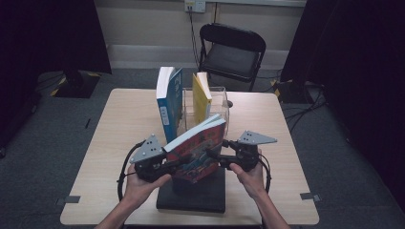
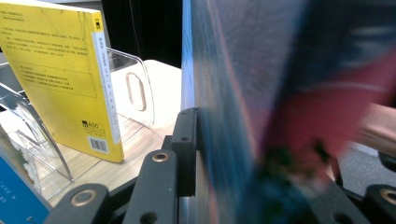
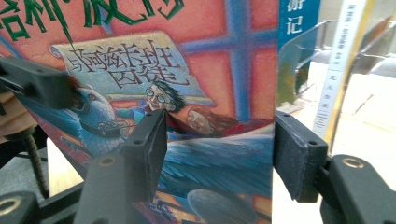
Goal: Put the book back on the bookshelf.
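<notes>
Gripping the red illustrated book from both sides, the two tongs hold it tilted above the near middle of the desk. The left tongs are closed on the book's lower left corner; in the left gripper view one black jaw presses flat against its cover. The right tongs sit at the book's right edge, and in the right gripper view their jaws stand apart, one in front of the cover and the other just beyond the book's edge, so whether they pinch it I cannot tell. Below the book lies a dark flat block at the desk's near edge. Behind it a clear plastic book stand holds a yellow book upright, with a blue book leaning just to its left. Beyond the desk stands a black folding chair.
</notes>
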Demonstrator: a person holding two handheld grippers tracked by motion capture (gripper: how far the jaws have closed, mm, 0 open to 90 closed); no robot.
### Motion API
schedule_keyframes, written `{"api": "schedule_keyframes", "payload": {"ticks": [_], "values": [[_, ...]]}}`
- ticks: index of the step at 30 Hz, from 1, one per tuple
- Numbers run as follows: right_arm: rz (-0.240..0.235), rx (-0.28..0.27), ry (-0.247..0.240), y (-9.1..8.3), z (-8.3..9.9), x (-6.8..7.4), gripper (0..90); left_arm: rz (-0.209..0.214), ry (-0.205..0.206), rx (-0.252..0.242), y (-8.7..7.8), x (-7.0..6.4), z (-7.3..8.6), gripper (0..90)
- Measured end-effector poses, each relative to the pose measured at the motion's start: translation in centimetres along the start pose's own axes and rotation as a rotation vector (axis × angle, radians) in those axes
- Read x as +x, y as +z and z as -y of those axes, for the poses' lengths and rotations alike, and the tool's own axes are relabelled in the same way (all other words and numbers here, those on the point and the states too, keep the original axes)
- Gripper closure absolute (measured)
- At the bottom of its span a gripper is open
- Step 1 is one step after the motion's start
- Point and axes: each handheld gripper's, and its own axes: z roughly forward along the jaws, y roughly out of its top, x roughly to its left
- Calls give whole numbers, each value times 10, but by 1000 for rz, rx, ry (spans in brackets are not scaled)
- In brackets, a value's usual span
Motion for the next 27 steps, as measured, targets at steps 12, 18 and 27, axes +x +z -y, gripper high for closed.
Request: {"api": "schedule_keyframes", "payload": {"ticks": [12,18,27], "values": [[-12,-2,-2,-1,3,1,444,9,-24,-50,6,-1,9,627],[-12,3,-2,-1,2,1,450,8,-47,-78,7,-1,10,614],[2,8,25,-4,4,2,398,-50,-74,-65,7,-3,9,744]]}}
